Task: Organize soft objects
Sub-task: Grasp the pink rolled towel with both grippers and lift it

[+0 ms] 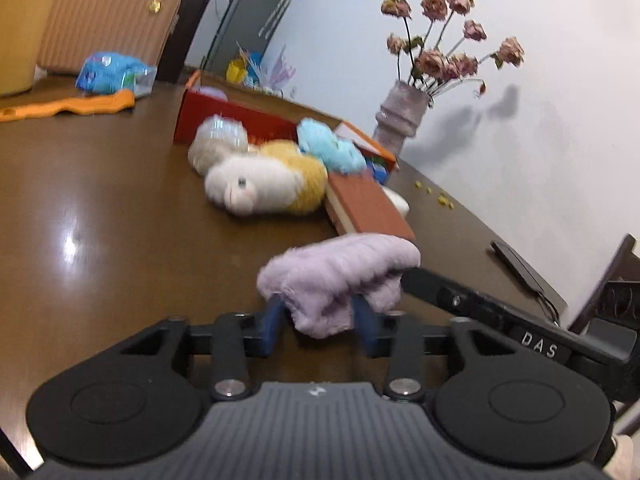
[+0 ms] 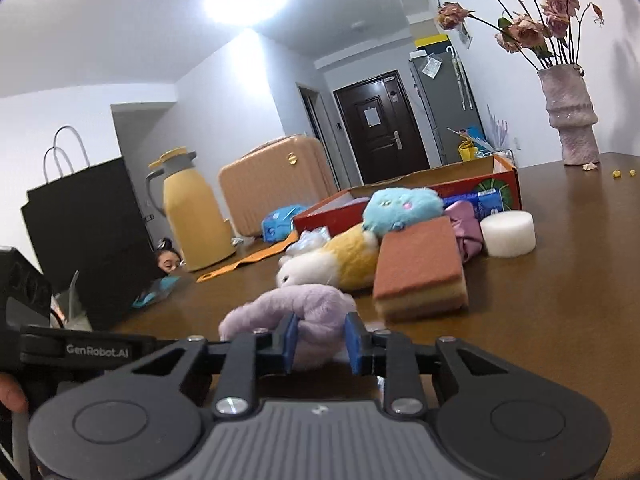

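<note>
The lilac plush [image 1: 340,276] hid the left hand-held gripper [image 1: 320,312] fingertips; at ten o'clock the yellow flask [image 1: 24,24] was cropped.

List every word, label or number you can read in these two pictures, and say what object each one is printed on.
"DAS": white letters on the black body of the right gripper, seen from the left wrist.
"GenRobot.AI": white letters on the black body of the left gripper, seen from the right wrist.
Too blurred to read: print on the red cardboard box, the blue plastic packet and the papers on the grey fridge.
</note>
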